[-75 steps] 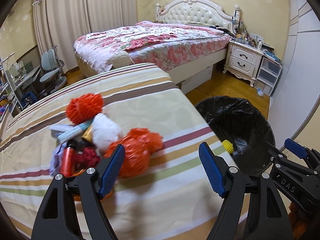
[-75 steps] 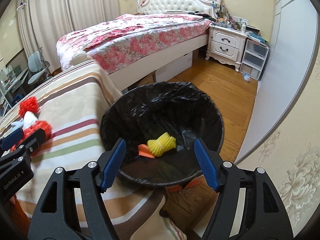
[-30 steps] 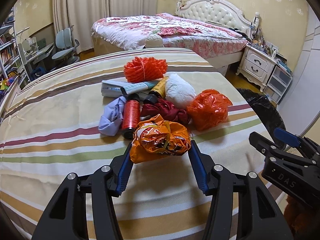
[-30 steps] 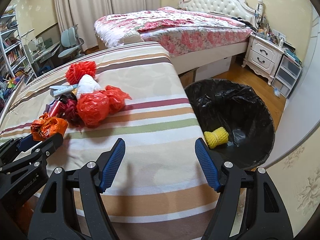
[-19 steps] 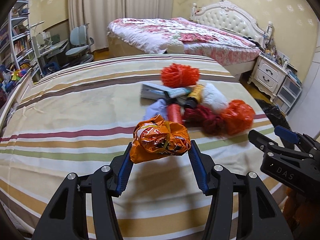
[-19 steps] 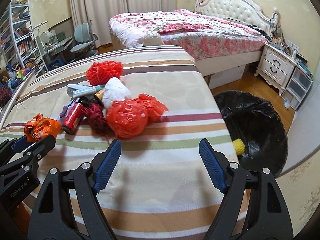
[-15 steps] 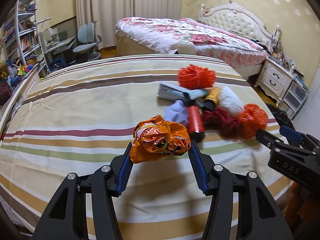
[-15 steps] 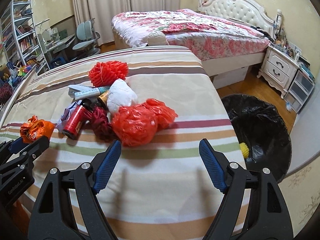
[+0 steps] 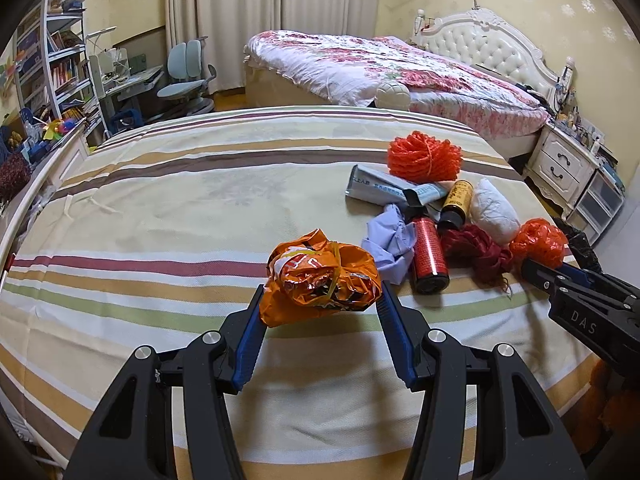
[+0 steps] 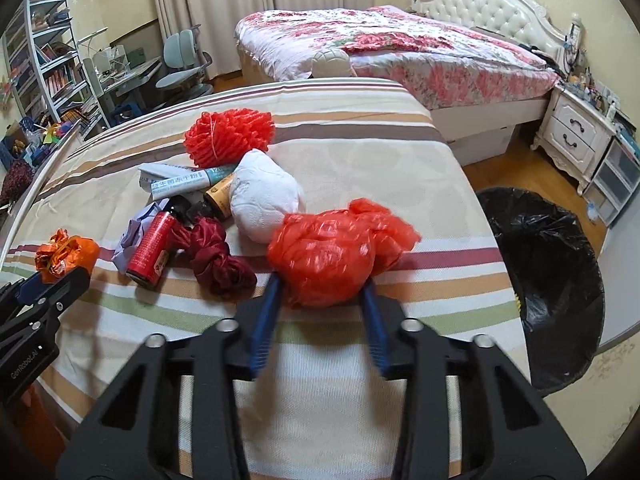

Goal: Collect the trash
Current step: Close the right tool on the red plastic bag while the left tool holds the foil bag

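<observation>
Black liner marks the trash bin (image 9: 582, 246), only a sliver of it visible in the left wrist view, beyond the red plastic bag (image 9: 538, 242); its contents are hidden. The left gripper (image 9: 320, 316) is clamped on a crumpled orange wrapper (image 9: 320, 284) raised off the striped bedcover (image 9: 180, 208); ahead to the right of its fingers lies the trash pile.

In the right wrist view the bin (image 10: 548, 280) sits right of the fingers, a yellow scrap (image 10: 518, 303) barely visible inside. The right gripper (image 10: 322, 300) has narrowed around the red bag (image 10: 332, 258); motion blur makes a firm grip hard to confirm.
</observation>
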A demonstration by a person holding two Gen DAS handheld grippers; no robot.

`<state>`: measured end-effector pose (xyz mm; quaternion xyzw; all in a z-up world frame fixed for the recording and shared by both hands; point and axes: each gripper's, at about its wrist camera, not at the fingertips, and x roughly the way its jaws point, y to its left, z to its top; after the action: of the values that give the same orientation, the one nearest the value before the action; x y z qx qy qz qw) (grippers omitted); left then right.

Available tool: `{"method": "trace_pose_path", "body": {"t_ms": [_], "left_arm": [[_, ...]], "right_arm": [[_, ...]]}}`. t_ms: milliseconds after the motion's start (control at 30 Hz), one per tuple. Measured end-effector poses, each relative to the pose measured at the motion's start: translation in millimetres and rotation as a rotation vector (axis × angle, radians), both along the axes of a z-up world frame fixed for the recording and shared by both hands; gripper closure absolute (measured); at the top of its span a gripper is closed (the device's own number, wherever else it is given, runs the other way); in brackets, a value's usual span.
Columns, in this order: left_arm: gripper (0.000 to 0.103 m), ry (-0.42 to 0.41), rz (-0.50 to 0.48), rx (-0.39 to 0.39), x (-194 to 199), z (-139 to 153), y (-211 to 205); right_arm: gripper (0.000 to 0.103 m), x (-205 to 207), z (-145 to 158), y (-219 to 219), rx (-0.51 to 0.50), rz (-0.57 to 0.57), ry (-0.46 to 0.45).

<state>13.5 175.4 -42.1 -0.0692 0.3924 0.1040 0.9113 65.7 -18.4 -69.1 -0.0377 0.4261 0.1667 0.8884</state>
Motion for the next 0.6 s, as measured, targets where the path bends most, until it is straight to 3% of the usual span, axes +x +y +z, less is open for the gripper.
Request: {"method": "trace_pose_path", "body": {"t_ms": [367,600], "left_arm": [[0.049,-0.019,-0.054,-0.007,0,8,-25],[0.049,-0.042,-0.133,-0.007,6,14,-63]], "right_arm": [[0.071,-14,12,-26,0.015,-0.042,-0.041],[0.071,-19,21,-64,0.016,-0.119,-0.071]]}}
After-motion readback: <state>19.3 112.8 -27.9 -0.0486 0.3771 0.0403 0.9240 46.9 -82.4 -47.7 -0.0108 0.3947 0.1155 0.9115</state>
